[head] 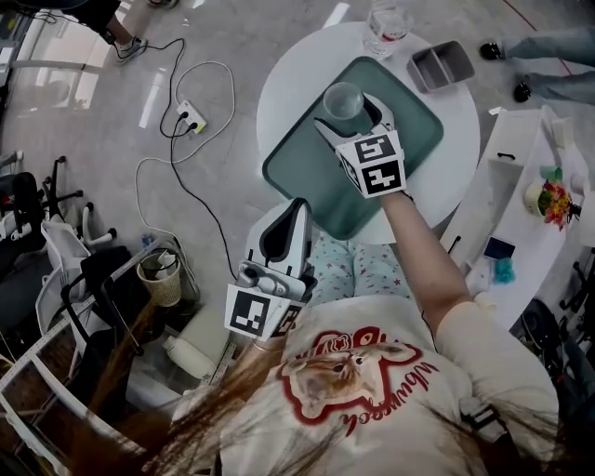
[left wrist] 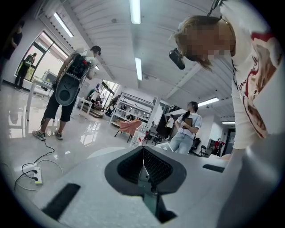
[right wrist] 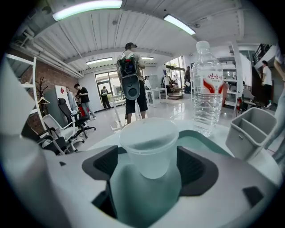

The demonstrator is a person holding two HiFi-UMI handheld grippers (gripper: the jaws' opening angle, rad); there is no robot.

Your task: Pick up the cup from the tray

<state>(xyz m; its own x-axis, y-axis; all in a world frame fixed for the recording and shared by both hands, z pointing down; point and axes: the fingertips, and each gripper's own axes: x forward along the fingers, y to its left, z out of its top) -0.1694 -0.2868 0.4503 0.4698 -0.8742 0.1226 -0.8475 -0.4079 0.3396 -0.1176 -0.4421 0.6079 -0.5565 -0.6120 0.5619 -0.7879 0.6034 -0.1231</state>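
Note:
A clear plastic cup [head: 343, 100] stands upright on the far part of a teal tray [head: 307, 177] on the round white table [head: 279, 93]. My right gripper [head: 350, 112] reaches over the tray with its jaws spread wide on either side of the cup. In the right gripper view the cup [right wrist: 149, 144] sits between the dark pads [right wrist: 100, 167], with a thin gap on each side, and the tray [right wrist: 202, 139] shows behind it. My left gripper [head: 297, 208] hangs near the person's lap, off the tray. In the left gripper view its pads [left wrist: 143, 156] meet with nothing between them.
A water bottle [head: 386, 23] [right wrist: 208, 89] and a grey divided bin [head: 442, 65] [right wrist: 251, 133] stand on the table beyond the tray. A power strip with cables [head: 191, 116] lies on the floor to the left. A white cart [head: 521, 186] stands at the right. People stand in the background.

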